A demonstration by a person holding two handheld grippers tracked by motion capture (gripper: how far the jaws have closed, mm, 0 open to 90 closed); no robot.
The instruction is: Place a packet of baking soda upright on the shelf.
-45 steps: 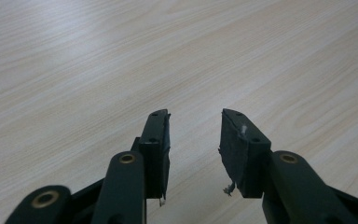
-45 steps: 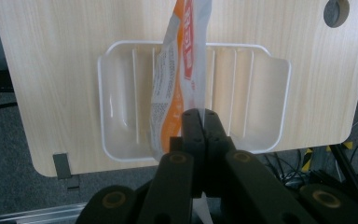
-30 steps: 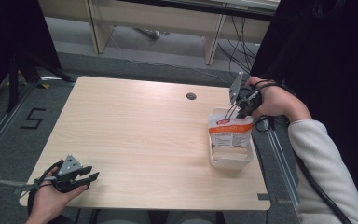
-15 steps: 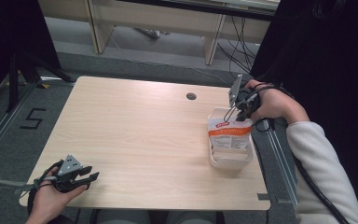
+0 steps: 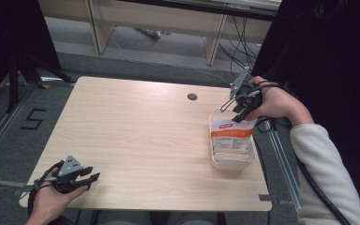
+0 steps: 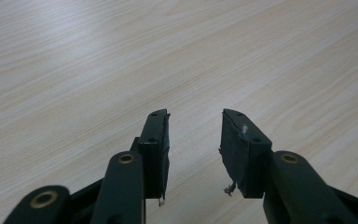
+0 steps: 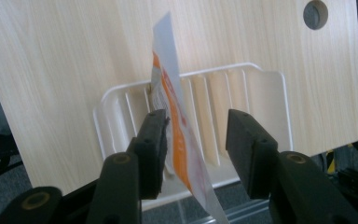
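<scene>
An orange-and-white packet (image 5: 232,136) stands on edge in a white ribbed rack (image 5: 232,164) at the table's right side. My right gripper (image 5: 239,112) hovers over the packet's top end. In the right gripper view the packet (image 7: 168,88) rises between the spread jaws and leans on the left one, with a wide gap to the right one; that gripper (image 7: 196,121) is open, and the rack (image 7: 256,93) lies below it. My left gripper (image 5: 91,177) rests at the table's near left corner, open (image 6: 195,116) and holding nothing, over bare wood.
The light wooden table (image 5: 136,131) has a round cable hole (image 5: 192,96) at the back right. The rack sits close to the right edge, where a metal rail (image 5: 281,159) runs. A floor mark "5" (image 5: 33,119) lies to the left.
The packet has settled slightly lower in the rack beneath the right gripper. The left gripper has stayed where it was.
</scene>
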